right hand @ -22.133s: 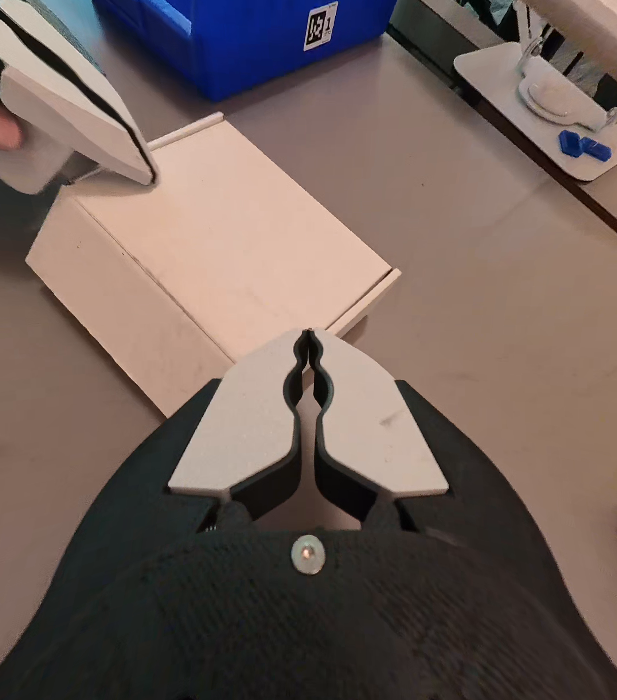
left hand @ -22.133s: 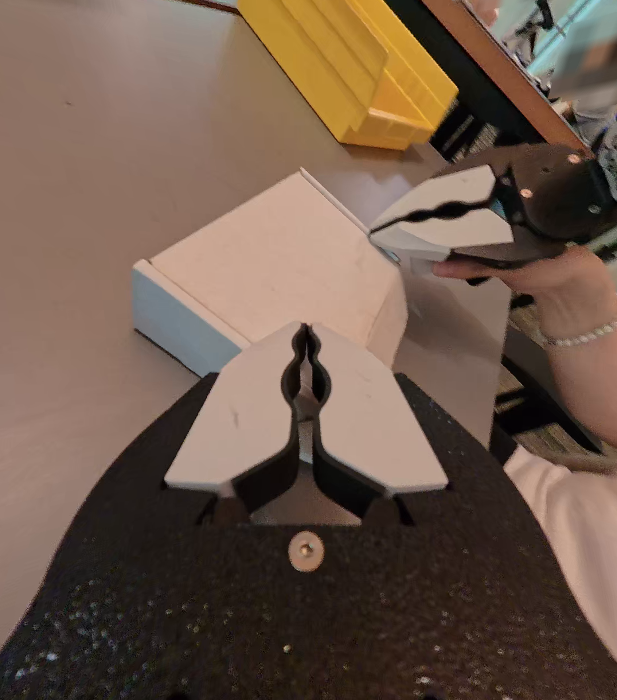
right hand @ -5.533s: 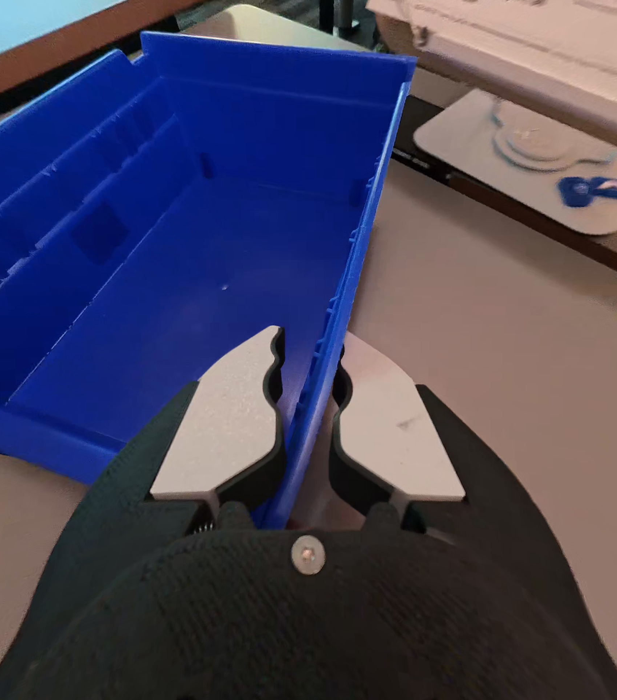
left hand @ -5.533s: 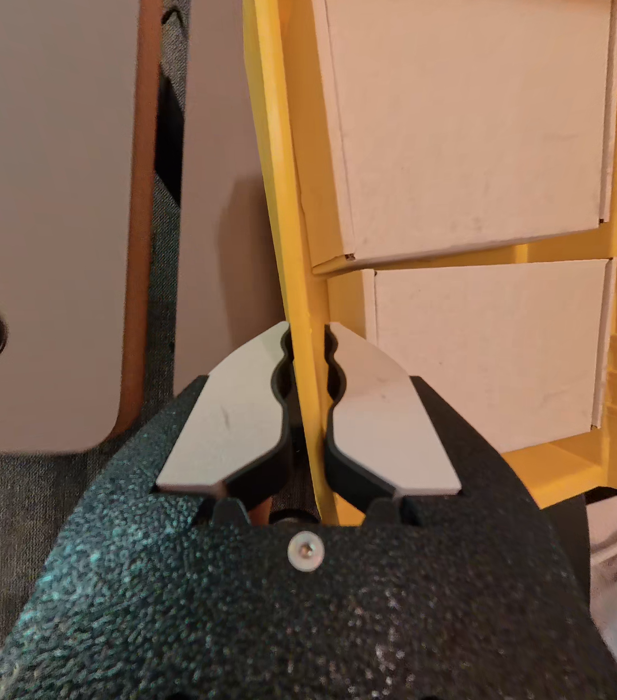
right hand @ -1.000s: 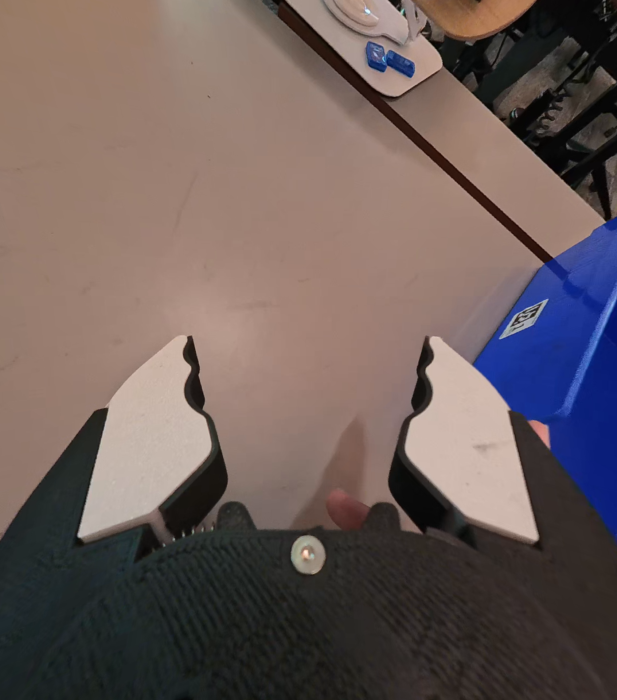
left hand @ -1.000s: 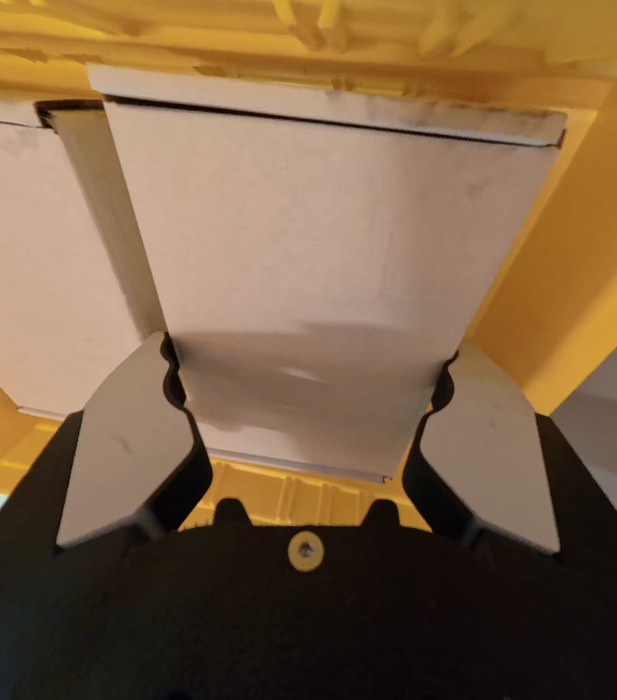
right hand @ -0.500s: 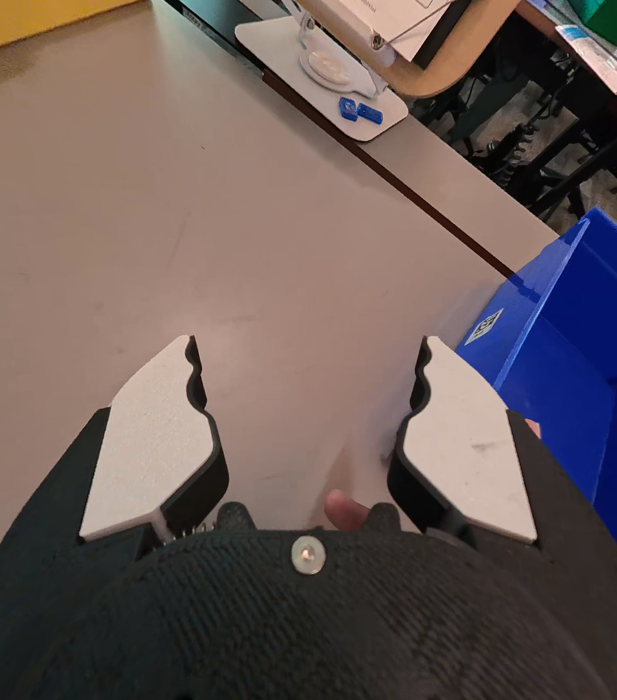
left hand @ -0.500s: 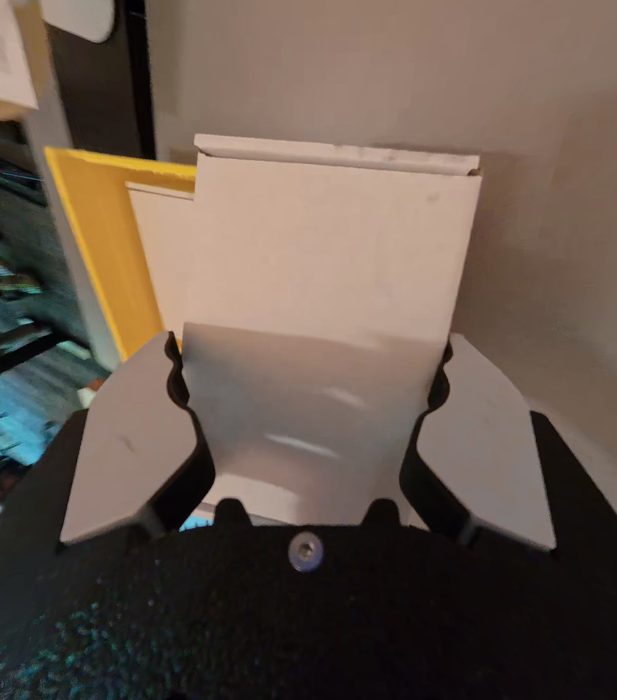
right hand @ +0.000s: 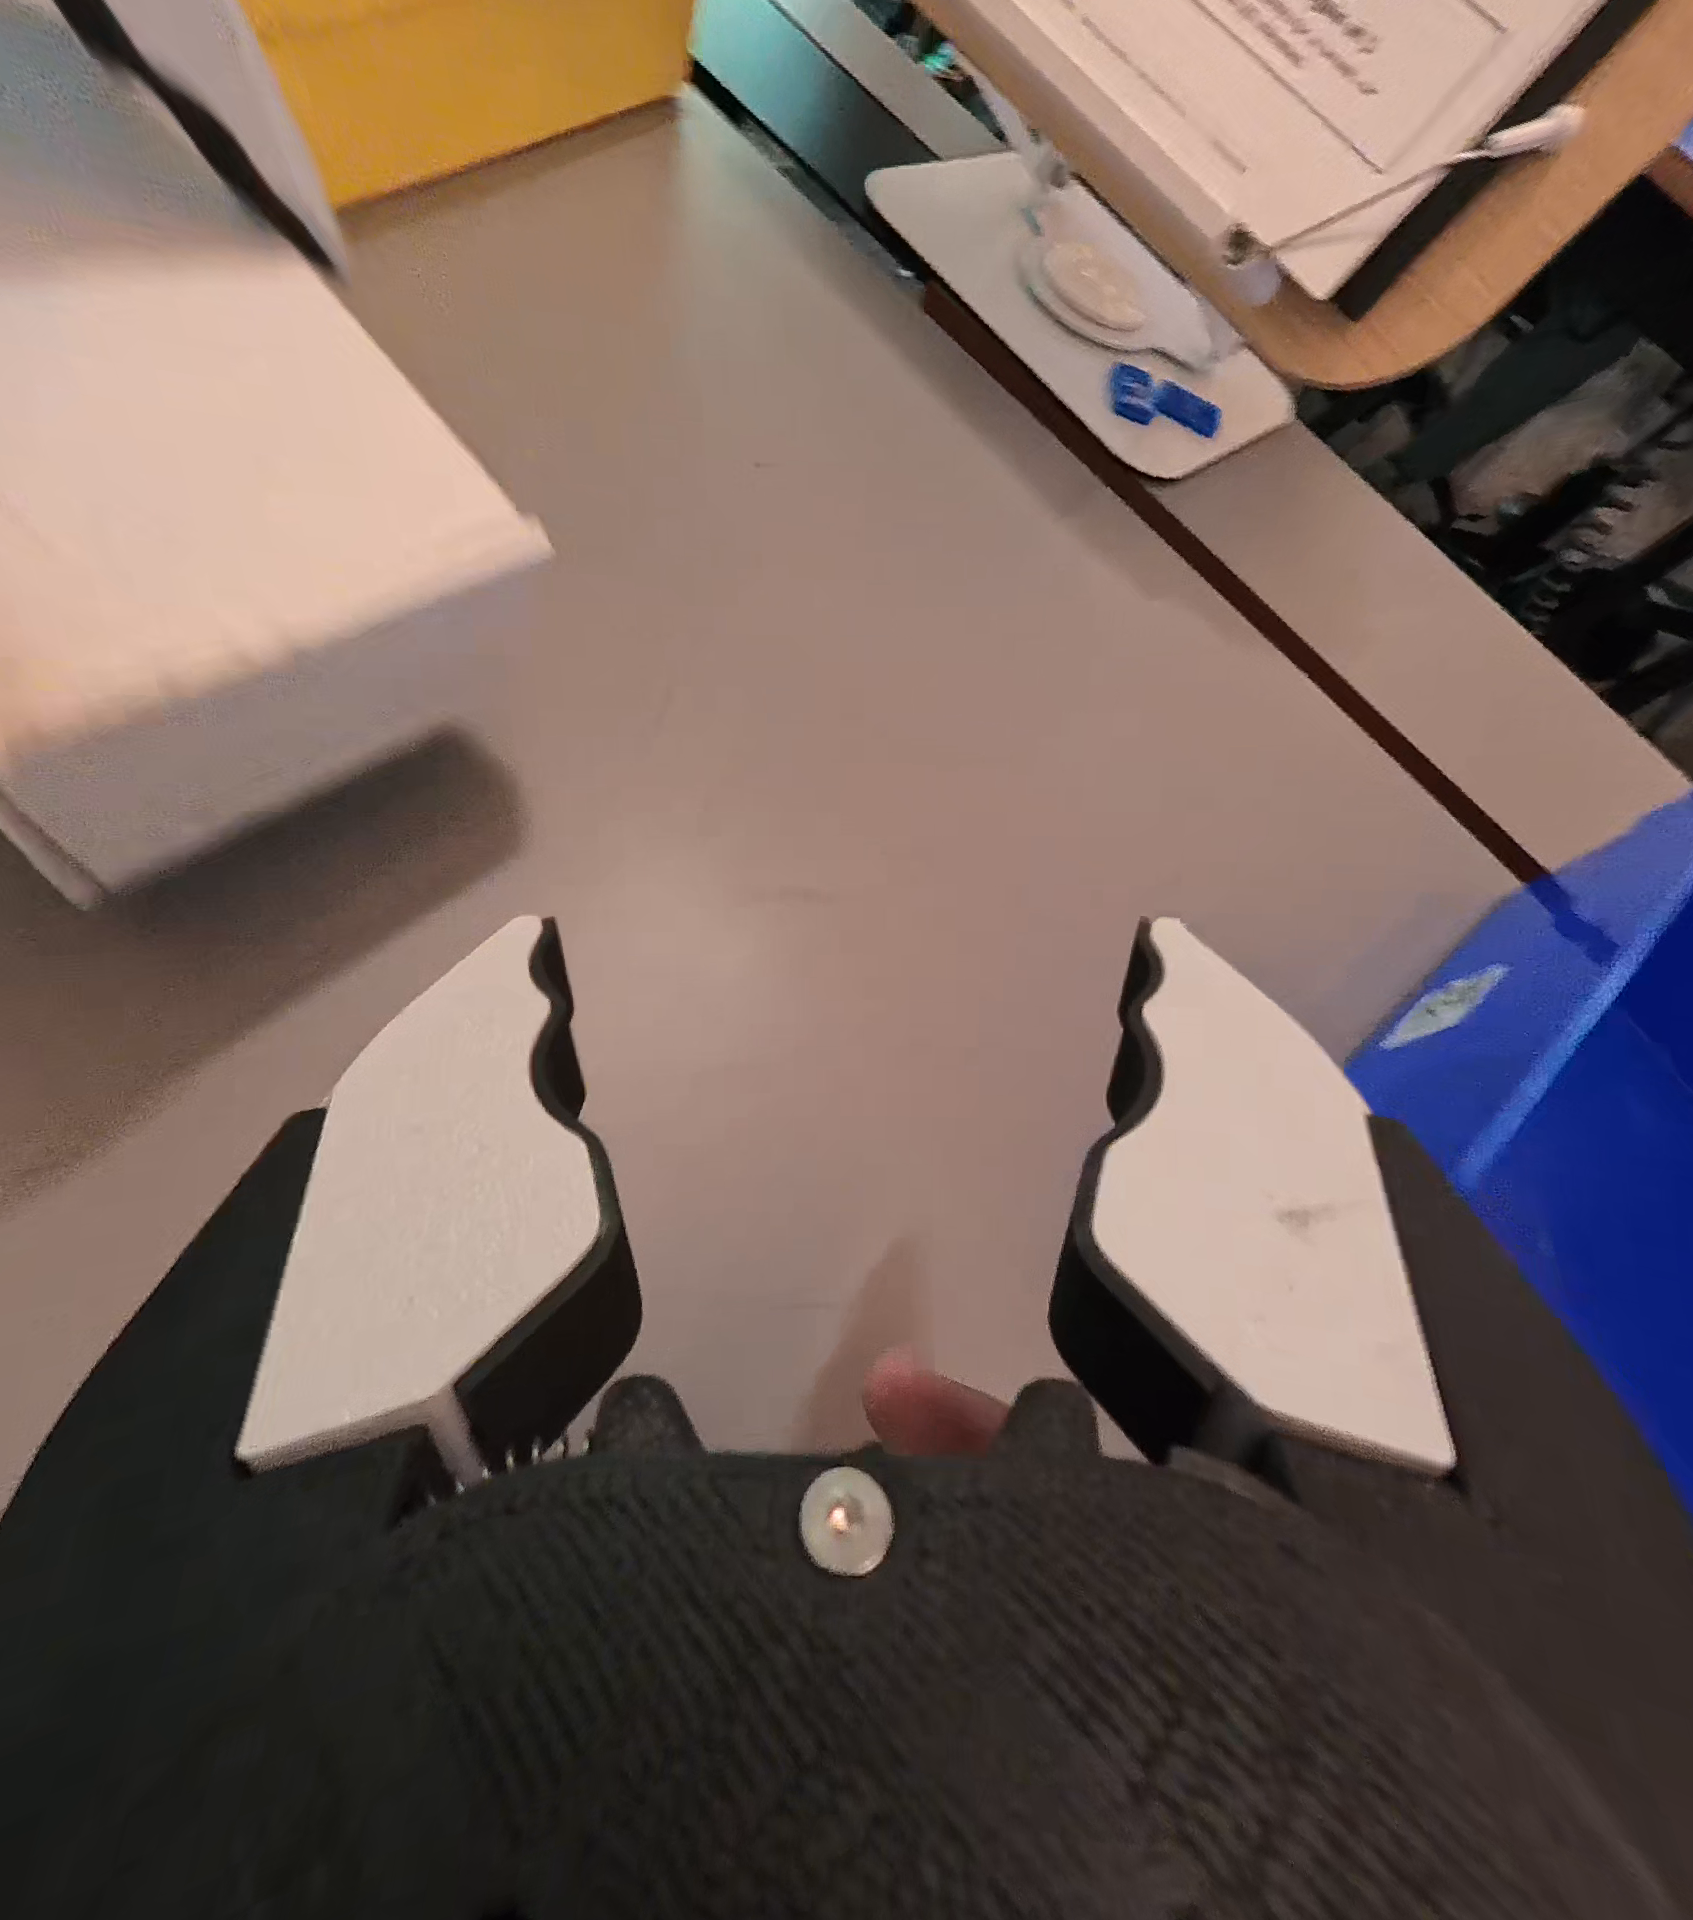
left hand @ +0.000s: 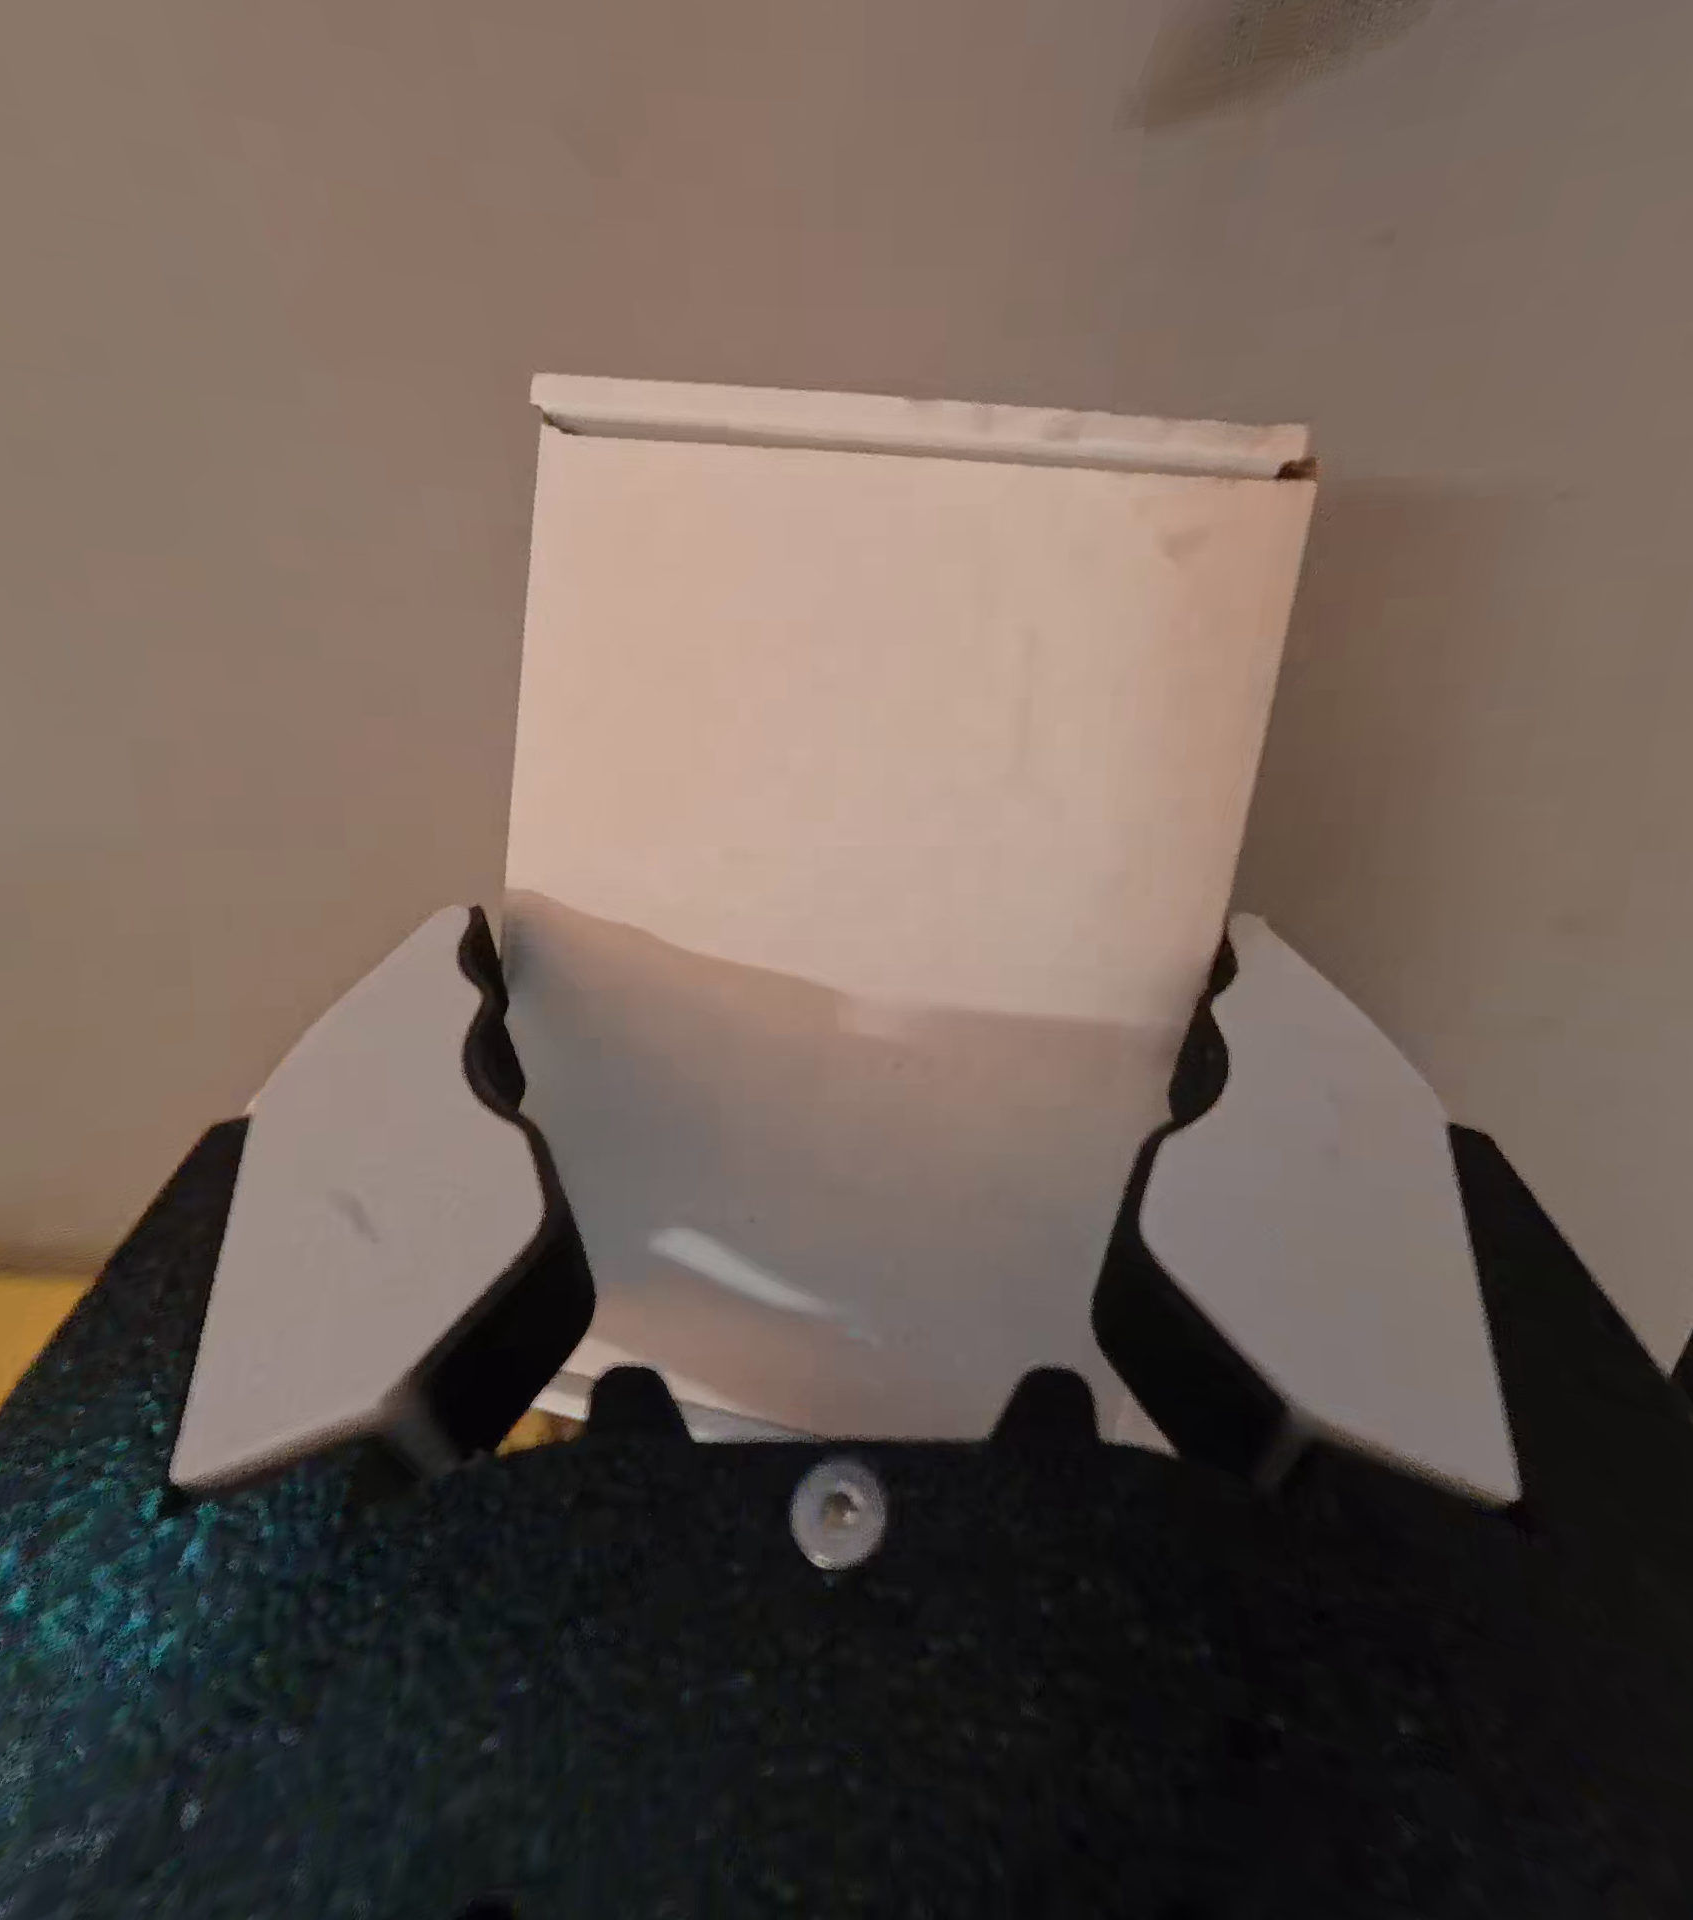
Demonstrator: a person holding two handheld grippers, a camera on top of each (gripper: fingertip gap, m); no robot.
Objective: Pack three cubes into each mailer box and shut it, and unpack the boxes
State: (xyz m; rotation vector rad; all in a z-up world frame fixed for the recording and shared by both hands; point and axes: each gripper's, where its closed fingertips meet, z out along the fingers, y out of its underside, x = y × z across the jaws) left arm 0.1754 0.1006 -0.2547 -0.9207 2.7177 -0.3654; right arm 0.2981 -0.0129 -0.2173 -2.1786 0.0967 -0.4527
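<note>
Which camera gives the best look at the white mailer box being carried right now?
The left wrist view: the mailer box sits centred and sharp, lid shut, clamped between the left gripper fingers. The right wrist view catches the box only at its upper left, blurred and cut off by the frame edge.

The span between the left gripper's (left hand: 847, 940) fingers is filled by a closed white box (left hand: 909, 665). Bare table (right hand: 821, 748) is seen ahead of the right gripper (right hand: 842, 935), whose jaws are spread with nothing between them. That stretch is bounded by the box (right hand: 146, 540) on the left, a blue bin (right hand: 1600, 1122) on the right, and a white stand (right hand: 1091, 312) farther off.
</note>
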